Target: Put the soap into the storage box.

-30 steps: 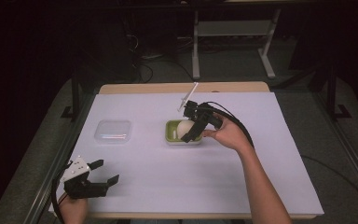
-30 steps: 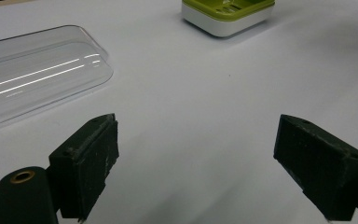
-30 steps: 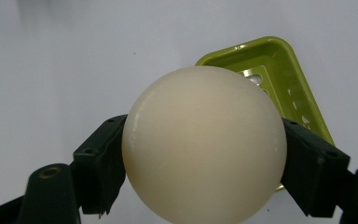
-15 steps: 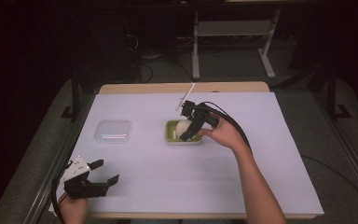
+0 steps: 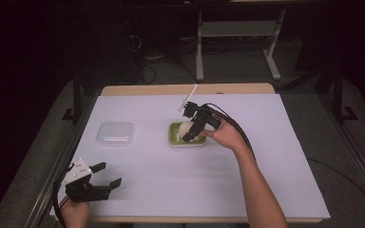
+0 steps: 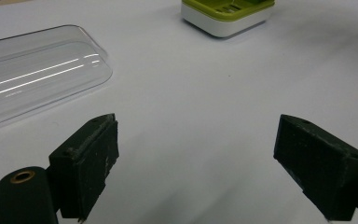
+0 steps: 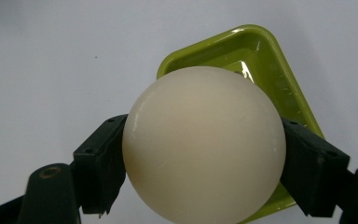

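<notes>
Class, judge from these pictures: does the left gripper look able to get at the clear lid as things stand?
Probably yes. The left gripper is open and holds nothing, and the clear lid lies just ahead of its fingers on bare paper with nothing between them. The right gripper is busy at the green tray.

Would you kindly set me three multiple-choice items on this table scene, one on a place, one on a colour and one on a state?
1. Where does the clear plastic lid lie?
A. left of the green tray
B. inside the tray
C. under the right claw

2. What colour is the ball?
A. red
B. cream white
C. blue

3. How is the left claw?
A. shut on the lid
B. shut on nothing
C. open

Answers: 1 A, the high view shows the lid on the sheet, left of the tray. 2 B, the right gripper view shows it pale cream. 3 C, its jaws stand wide apart over bare sheet.
</notes>
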Action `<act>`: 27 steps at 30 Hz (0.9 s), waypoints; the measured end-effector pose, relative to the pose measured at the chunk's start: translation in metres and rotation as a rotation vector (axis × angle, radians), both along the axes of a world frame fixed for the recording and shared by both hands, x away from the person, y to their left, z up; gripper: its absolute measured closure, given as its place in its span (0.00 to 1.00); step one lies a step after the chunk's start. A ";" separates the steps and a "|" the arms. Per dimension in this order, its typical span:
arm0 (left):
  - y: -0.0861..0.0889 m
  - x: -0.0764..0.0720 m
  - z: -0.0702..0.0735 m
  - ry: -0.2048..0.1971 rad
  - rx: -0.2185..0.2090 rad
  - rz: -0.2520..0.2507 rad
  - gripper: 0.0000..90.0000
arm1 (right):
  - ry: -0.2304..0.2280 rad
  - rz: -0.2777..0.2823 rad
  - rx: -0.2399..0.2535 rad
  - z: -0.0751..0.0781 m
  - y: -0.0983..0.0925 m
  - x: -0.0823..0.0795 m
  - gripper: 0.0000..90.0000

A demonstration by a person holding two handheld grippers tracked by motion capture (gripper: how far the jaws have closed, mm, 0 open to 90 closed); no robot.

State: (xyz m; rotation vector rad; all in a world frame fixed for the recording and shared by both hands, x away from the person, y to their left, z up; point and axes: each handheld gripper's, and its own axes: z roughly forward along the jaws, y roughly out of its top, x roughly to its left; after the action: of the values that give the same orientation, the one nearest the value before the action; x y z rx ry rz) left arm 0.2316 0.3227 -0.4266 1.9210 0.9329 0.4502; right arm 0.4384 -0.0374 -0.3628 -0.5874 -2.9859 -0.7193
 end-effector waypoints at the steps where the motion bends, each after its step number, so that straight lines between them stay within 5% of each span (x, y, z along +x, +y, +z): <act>1: 0.000 0.000 0.000 0.001 0.003 -0.001 0.14 | 0.002 -0.004 0.002 -0.001 0.000 0.001 0.25; 27: 0.000 0.000 0.000 0.001 -0.004 0.004 0.14 | 0.030 -0.051 -0.012 -0.016 0.004 0.016 0.25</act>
State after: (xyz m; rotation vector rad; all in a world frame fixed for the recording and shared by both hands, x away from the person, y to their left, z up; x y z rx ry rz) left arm 0.2314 0.3226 -0.4267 1.9168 0.9380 0.4494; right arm 0.4542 -0.0334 -0.3791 -0.6709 -2.9597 -0.6893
